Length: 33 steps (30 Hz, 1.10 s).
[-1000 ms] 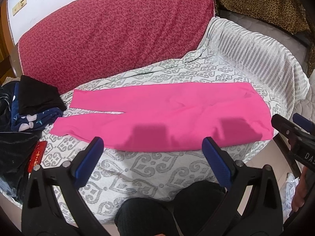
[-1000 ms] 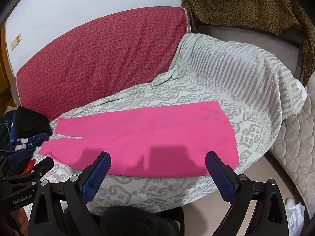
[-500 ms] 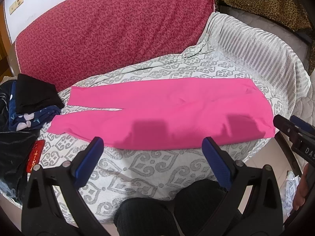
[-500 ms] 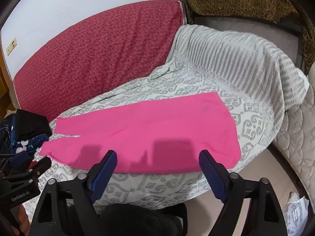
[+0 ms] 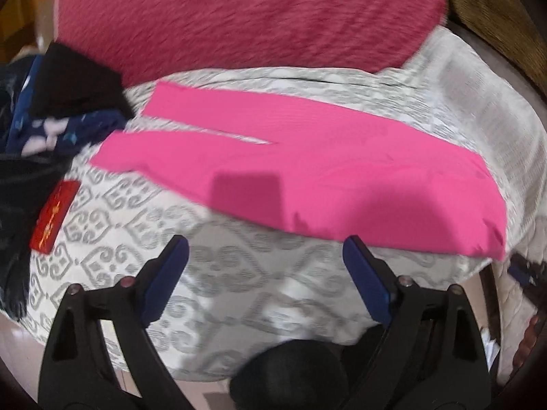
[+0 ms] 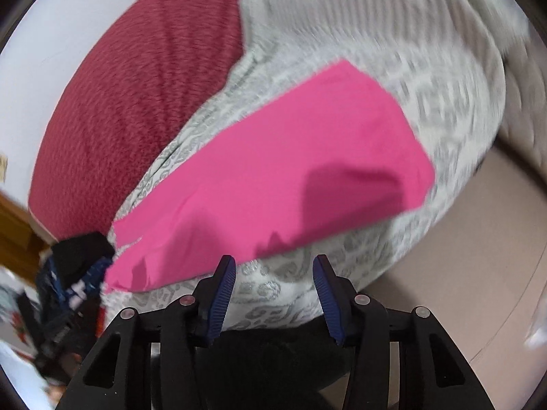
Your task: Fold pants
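Observation:
Bright pink pants lie flat on a grey patterned sheet, legs pointing left, waist at the right. They also show in the right wrist view. My left gripper is wide open and empty, just short of the pants' near edge. My right gripper is open with a narrower gap, empty, tilted, just short of the near edge at mid length. Both views are blurred by motion.
A red patterned cushion backs the sheet. A pile of dark clothes and a red packet lie at the left. A striped white cover drapes at the right. Bare floor lies to the right.
Both grippers moved in closer to the pants. The right gripper tilted, swung toward the waist side and its jaws narrowed. The left view shifted toward the legs.

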{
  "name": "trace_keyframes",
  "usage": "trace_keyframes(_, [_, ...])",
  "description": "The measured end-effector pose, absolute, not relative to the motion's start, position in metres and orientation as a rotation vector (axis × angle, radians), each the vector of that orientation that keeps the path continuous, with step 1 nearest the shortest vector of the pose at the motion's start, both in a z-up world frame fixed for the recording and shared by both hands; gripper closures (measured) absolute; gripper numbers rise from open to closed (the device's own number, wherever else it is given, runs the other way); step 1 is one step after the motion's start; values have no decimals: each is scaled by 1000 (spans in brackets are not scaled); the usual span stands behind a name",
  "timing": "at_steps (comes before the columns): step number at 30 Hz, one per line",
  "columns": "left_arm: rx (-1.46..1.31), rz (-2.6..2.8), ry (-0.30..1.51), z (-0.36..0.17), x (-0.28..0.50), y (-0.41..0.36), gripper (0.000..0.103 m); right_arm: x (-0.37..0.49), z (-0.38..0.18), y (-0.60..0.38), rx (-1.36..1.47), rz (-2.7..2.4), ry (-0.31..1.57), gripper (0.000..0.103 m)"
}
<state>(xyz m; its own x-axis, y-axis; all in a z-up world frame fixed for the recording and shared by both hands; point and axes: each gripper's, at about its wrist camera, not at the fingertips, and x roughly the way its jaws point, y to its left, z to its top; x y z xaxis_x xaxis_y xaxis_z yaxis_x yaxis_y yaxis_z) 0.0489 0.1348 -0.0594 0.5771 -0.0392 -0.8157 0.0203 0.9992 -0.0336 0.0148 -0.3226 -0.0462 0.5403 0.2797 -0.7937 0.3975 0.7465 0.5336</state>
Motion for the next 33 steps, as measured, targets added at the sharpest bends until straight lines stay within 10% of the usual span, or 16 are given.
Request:
trace_keyframes(28, [-454, 83, 1130, -166, 177, 248, 13, 50, -108, -368, 1016, -242, 1034, 42])
trace_keyframes(31, [-480, 78, 1132, -166, 185, 251, 42, 53, -107, -369, 1022, -239, 1005, 56])
trace_keyframes(33, [-495, 72, 1138, -168, 189, 252, 96, 54, -104, -369, 1004, -237, 989, 88])
